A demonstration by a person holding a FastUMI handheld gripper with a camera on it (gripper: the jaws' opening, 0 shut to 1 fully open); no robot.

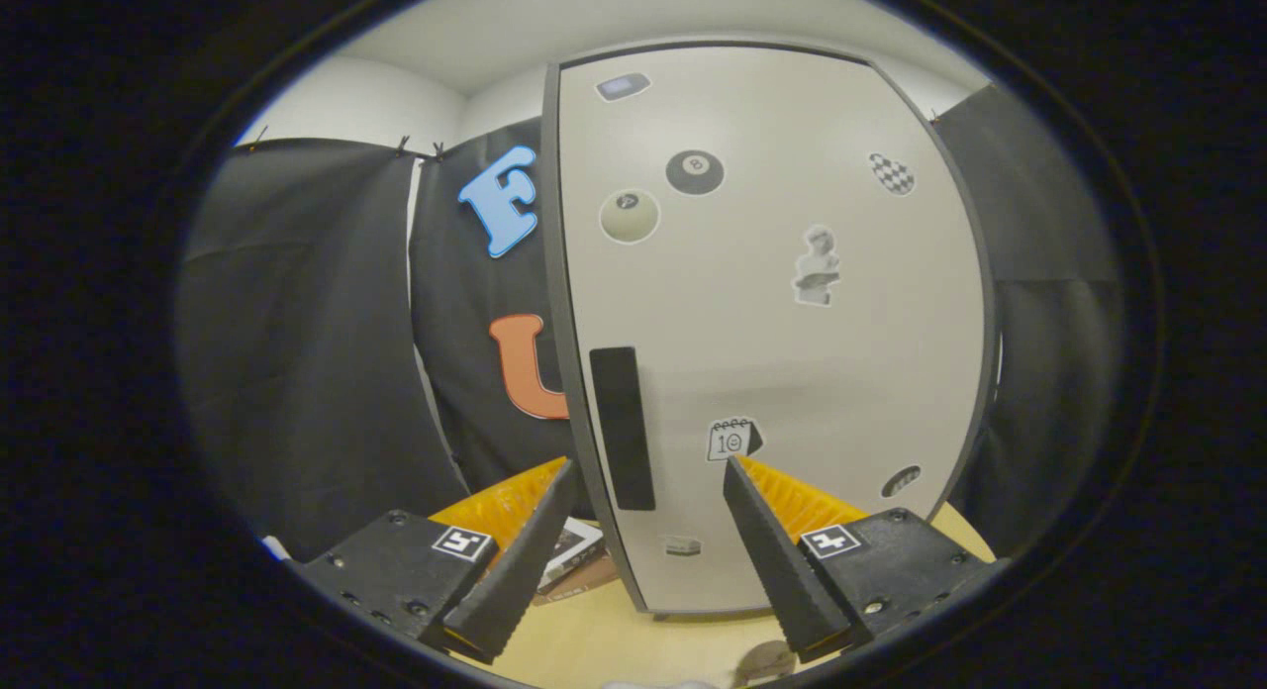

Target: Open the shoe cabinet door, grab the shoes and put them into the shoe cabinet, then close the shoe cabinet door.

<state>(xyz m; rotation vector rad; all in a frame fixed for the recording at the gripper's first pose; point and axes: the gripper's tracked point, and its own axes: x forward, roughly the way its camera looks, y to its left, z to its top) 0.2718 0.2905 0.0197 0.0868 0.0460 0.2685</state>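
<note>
Black-draped booth walls back the closed shoe cabinet door on the worktop; the tongs, spread wide and empty, should straddle its dark handle squarely before pulling.

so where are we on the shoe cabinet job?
Nothing looks done: the cabinet door is shut. In hand: the open gripper faces it, fingers either side of the dark handle, not touching. Left: open the door, load the shoes, close it.
</note>
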